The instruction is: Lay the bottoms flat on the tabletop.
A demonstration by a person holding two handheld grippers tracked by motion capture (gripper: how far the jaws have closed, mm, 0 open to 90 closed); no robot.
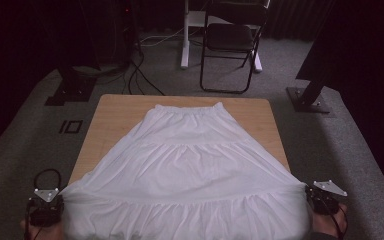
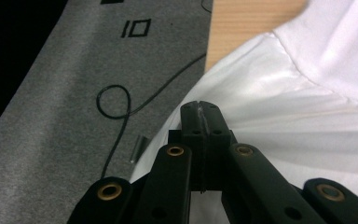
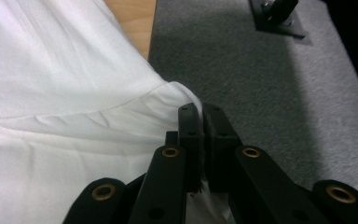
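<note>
A white tiered skirt [image 1: 187,165] lies spread flat on a wooden table [image 1: 115,112], pinched at its 2 lower side edges by 2 hand-held grippers.

The left gripper [image 1: 55,197] has its jaws pressed together on the skirt's left edge; in the left gripper view the left gripper [image 2: 200,116] shows fabric gathering in folds just beyond and to the right of its tips, with grey carpet [image 2: 74,93] and a looped black cable [image 2: 114,100] to their left. The right gripper [image 1: 312,195] is likewise clamped on the right edge; in the right gripper view the right gripper [image 3: 201,119] has cloth fanning away left of its tips, carpet to their right.
</note>
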